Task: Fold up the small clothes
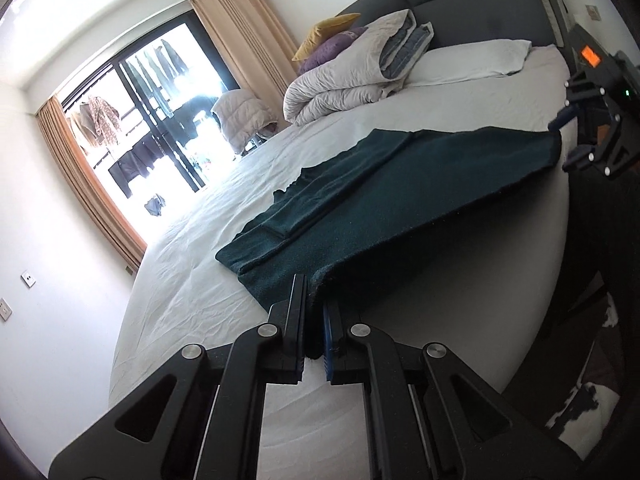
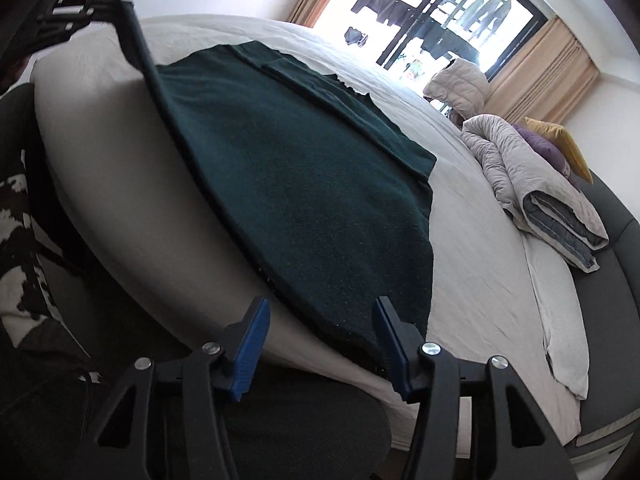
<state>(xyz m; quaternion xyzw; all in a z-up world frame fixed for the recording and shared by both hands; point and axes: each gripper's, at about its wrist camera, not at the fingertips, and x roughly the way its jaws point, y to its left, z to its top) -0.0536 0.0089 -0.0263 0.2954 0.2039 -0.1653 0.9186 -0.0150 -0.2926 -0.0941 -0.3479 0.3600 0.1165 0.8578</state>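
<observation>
A dark green knit garment [image 1: 400, 196] lies on the white bed sheet [image 1: 208, 240], its near hem lifted off the bed edge. My left gripper [image 1: 316, 304] is shut on one hem corner. It also shows in the right wrist view [image 2: 124, 12] at the top left, holding that corner. My right gripper [image 2: 320, 316] is open, its blue pads either side of the other hem corner of the garment [image 2: 304, 200]. In the left wrist view the right gripper [image 1: 568, 140] sits at the garment's far corner with its jaws apart.
A folded grey duvet [image 1: 352, 80] and yellow and purple cushions [image 1: 324, 40] sit near the dark headboard [image 1: 460, 4]. A white pillow [image 1: 476, 60] lies beside them. A window with curtains [image 1: 148, 112] is behind the bed. A patterned rug [image 2: 16, 248] lies on the floor.
</observation>
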